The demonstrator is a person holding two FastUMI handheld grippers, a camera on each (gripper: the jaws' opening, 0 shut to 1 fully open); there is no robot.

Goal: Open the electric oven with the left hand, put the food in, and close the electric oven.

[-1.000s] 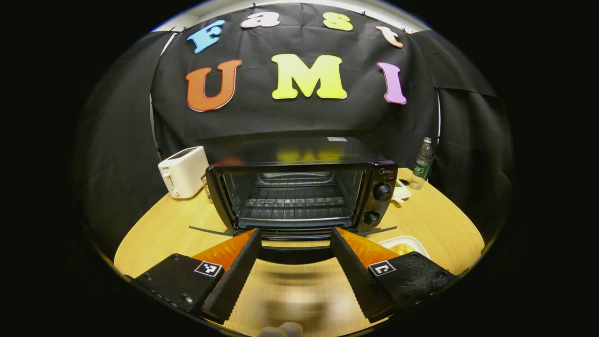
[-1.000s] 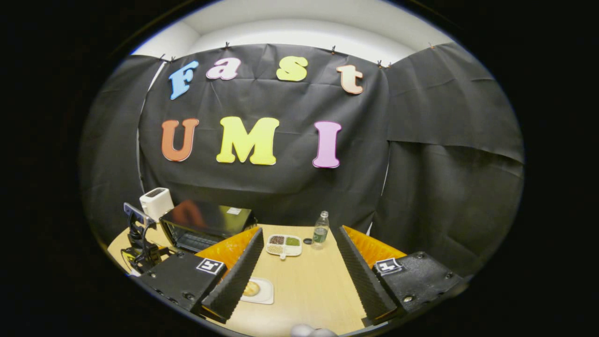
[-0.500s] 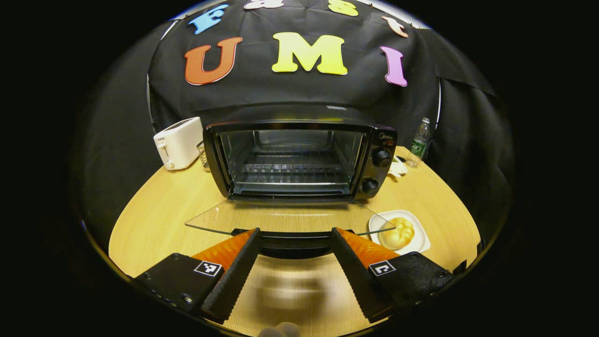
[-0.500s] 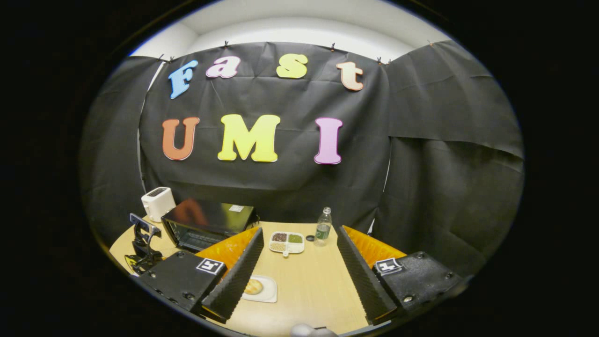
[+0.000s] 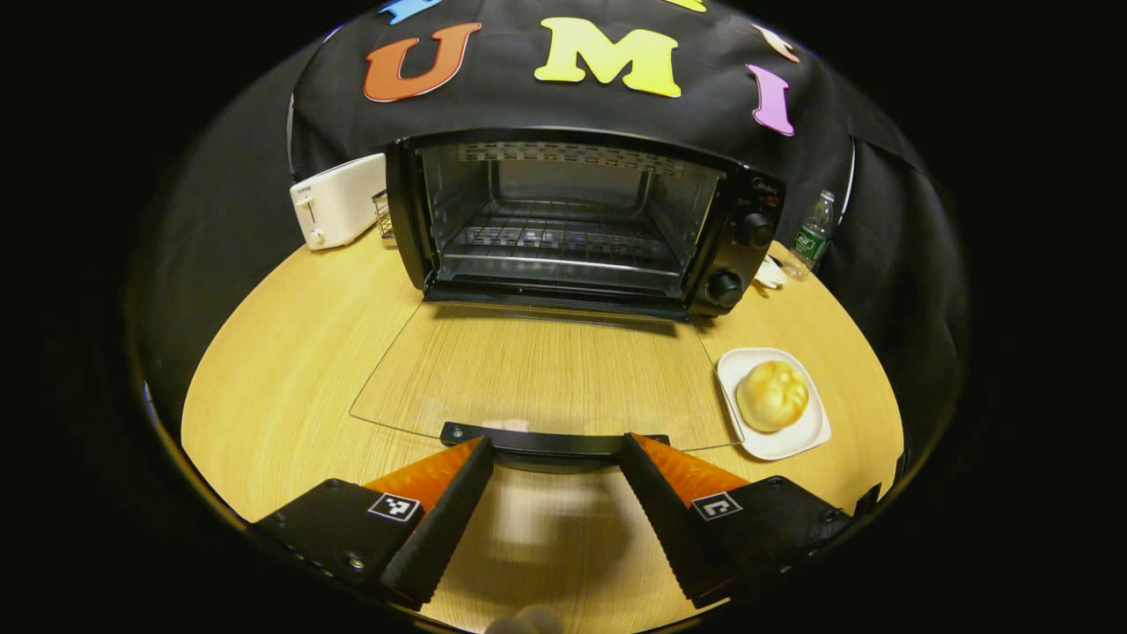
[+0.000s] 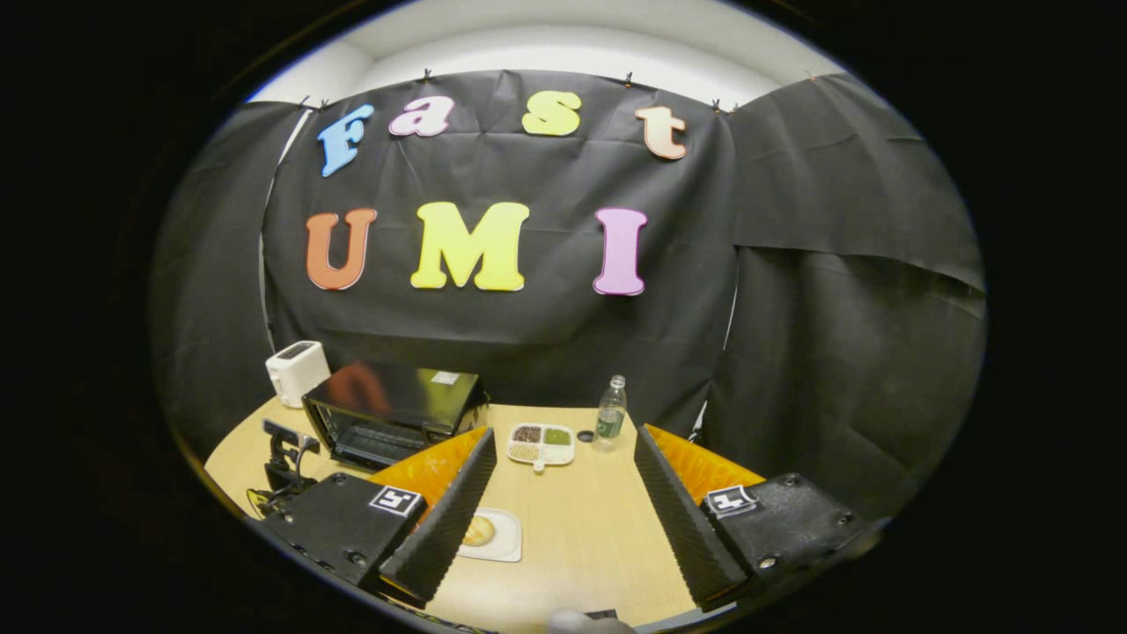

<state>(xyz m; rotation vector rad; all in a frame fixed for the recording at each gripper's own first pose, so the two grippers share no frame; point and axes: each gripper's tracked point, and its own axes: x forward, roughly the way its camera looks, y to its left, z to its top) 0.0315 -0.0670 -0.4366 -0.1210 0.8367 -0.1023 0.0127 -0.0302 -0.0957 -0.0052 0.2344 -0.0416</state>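
Note:
The black electric oven (image 5: 563, 220) stands at the back of the round wooden table with its cavity and wire rack exposed. Its glass door (image 5: 546, 370) lies folded down almost flat over the table. The door's dark handle (image 5: 555, 440) sits just at the fingertips of my left gripper (image 5: 555, 451), which is open with its fingers spread wider than the handle's middle. A golden bun (image 5: 772, 394) rests on a white plate (image 5: 792, 440) to the right of the door. My right gripper (image 6: 563, 436) is open, held above the table, with the bun (image 6: 478, 530) near its left finger.
A white toaster (image 5: 339, 198) stands left of the oven, and a water bottle (image 5: 812, 233) to its right. A divided dish of grains (image 6: 541, 443) and a bottle cap lie near the bottle (image 6: 609, 414). The table's front edge is close beneath both grippers.
The oven door has swung down from half open to nearly flat, with my left gripper following its handle downward. The right gripper has barely shifted.

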